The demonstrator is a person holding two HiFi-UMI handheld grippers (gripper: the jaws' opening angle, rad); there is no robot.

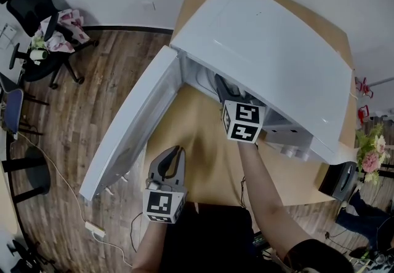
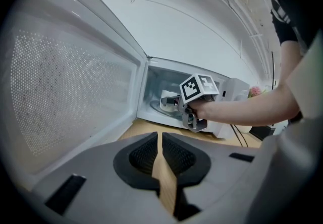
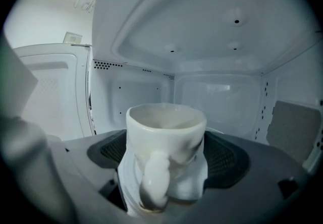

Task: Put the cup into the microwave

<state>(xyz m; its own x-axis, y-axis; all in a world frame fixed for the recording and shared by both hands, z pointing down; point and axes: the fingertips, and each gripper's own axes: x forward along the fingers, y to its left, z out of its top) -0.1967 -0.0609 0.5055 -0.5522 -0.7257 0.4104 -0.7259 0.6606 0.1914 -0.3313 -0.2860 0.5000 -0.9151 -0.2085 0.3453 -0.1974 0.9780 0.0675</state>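
Note:
The white microwave [image 1: 271, 50] stands on a wooden table [image 1: 197, 142], its door [image 1: 132, 124] swung wide open to the left. My right gripper [image 3: 166, 156] is inside the cavity, shut on a white cup [image 3: 166, 134] that is upright with its handle toward the camera. In the left gripper view the cup [image 2: 167, 100] sits in the right gripper [image 2: 174, 103] just above the glass turntable [image 2: 157, 110]. My left gripper [image 1: 175, 152] hovers over the table's front part, shut and holding nothing; it [image 2: 160, 140] points at the open microwave.
The open door [image 2: 70, 92] overhangs the table's left side. On the wooden floor to the left are an office chair [image 1: 43, 32] piled with items and a power strip [image 1: 95, 227] with cables. Flowers [image 1: 373, 156] and a black chair [image 1: 341, 181] are at the right.

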